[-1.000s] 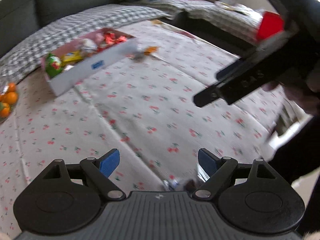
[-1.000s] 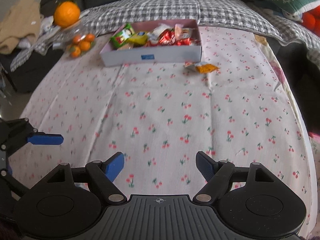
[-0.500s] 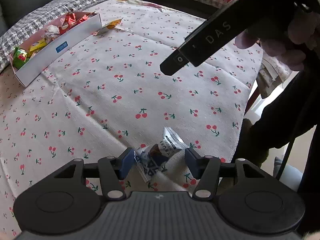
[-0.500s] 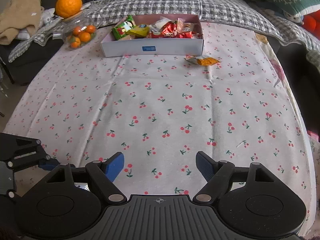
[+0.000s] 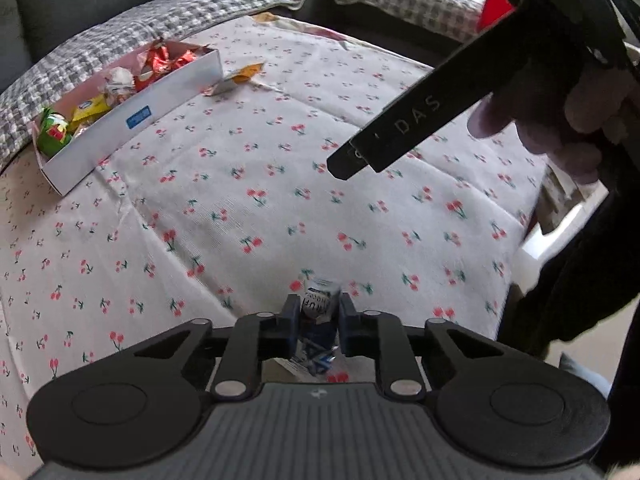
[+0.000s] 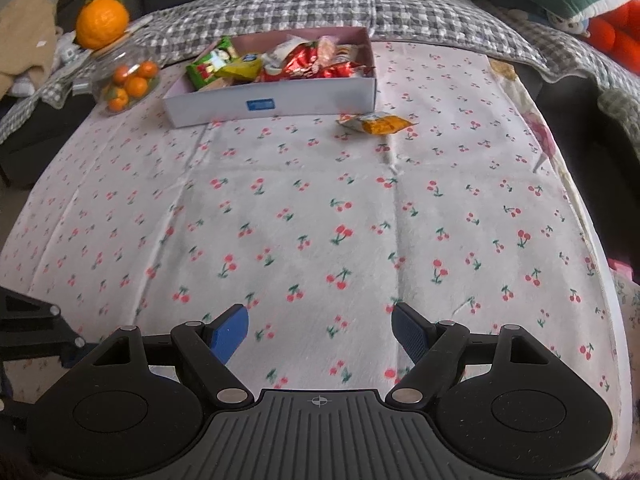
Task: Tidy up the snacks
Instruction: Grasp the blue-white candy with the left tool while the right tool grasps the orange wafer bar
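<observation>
The left gripper (image 5: 318, 322) is pinched on a small blue-and-white snack packet (image 5: 317, 309) at the near edge of the cherry-print tablecloth (image 6: 320, 208). The right gripper (image 6: 320, 330) hangs above the cloth with its jaws spread wide and nothing between them. Along the far edge sits the white snack box (image 6: 276, 102), filled with wrapped sweets, and an orange snack packet (image 6: 378, 122) lies just beside its right corner. A glass jar of small oranges (image 6: 128, 80) stands at the far left corner.
</observation>
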### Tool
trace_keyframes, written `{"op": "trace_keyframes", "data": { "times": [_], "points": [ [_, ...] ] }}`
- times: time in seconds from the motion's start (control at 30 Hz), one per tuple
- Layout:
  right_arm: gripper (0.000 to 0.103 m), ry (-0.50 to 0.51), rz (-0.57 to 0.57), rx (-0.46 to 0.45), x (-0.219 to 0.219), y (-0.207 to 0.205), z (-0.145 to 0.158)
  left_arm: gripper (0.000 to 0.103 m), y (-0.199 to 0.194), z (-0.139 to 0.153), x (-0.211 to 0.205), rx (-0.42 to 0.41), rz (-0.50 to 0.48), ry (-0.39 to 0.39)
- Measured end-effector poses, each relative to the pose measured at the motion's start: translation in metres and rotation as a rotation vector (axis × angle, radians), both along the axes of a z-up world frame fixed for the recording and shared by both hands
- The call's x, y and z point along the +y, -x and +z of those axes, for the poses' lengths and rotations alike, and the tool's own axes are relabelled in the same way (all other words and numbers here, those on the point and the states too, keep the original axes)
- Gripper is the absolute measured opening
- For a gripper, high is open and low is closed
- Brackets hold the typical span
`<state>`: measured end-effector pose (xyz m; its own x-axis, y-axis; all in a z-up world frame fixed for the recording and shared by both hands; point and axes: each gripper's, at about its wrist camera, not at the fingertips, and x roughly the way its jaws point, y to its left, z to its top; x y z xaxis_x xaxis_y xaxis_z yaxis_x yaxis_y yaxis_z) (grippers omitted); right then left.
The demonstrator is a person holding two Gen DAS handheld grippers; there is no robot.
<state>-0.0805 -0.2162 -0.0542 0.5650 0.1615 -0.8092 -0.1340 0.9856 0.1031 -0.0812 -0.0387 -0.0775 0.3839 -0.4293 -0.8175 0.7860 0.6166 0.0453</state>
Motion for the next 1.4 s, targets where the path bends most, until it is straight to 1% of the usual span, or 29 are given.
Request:
{"op": "trace_keyframes", "data": {
  "times": [0.07,0.13,0.23,0.4,0.57,0.63,0.77,0.93,1.0,1.1,1.17,1.3,1.37,1.4],
  "points": [
    [0.081,-0.004,-0.018,-0.011,-0.003,-0.008,-0.002,0.014,-0.008,0.0,-0.002,0.011,0.025,0.006],
    [0.081,-0.012,-0.04,-0.013,-0.008,-0.018,-0.004,0.013,-0.013,0.001,-0.004,0.007,0.039,0.003],
    [0.081,-0.03,-0.069,-0.017,-0.014,-0.034,-0.006,0.013,-0.023,0.003,-0.006,0.003,0.068,0.018],
    [0.081,-0.033,-0.083,-0.039,-0.02,-0.061,-0.008,0.013,-0.043,0.007,-0.009,-0.004,0.138,0.032],
    [0.081,-0.011,-0.025,-0.086,-0.025,-0.087,-0.01,0.013,-0.063,0.015,-0.014,-0.011,0.194,0.05],
    [0.081,0.023,0.017,-0.116,-0.025,-0.098,-0.01,0.013,-0.07,0.018,-0.016,-0.011,0.215,0.058],
    [0.081,0.08,0.076,-0.133,-0.026,-0.121,-0.013,0.013,-0.089,0.02,-0.02,-0.006,0.272,0.067],
    [0.081,0.063,0.086,-0.147,-0.03,-0.15,-0.01,0.013,-0.108,0.022,-0.027,0.004,0.324,0.067],
    [0.081,0.054,0.103,-0.137,-0.03,-0.16,-0.011,0.013,-0.115,0.021,-0.029,0.018,0.341,0.072],
    [0.081,0.108,0.11,-0.116,-0.028,-0.173,-0.018,0.013,-0.125,0.019,-0.032,0.037,0.364,0.076],
    [0.081,0.121,0.11,-0.1,-0.03,-0.181,-0.023,0.013,-0.129,0.018,-0.032,0.054,0.377,0.084],
    [0.082,0.092,0.104,-0.106,-0.038,-0.188,-0.025,0.013,-0.135,0.015,-0.034,0.069,0.386,0.084],
    [0.079,0.084,0.111,-0.112,-0.04,-0.189,-0.026,0.013,-0.136,0.013,-0.033,0.076,0.392,0.082],
    [0.079,0.082,0.115,-0.118,-0.04,-0.189,-0.027,0.013,-0.137,0.012,-0.032,0.078,0.395,0.081]
  ]
}}
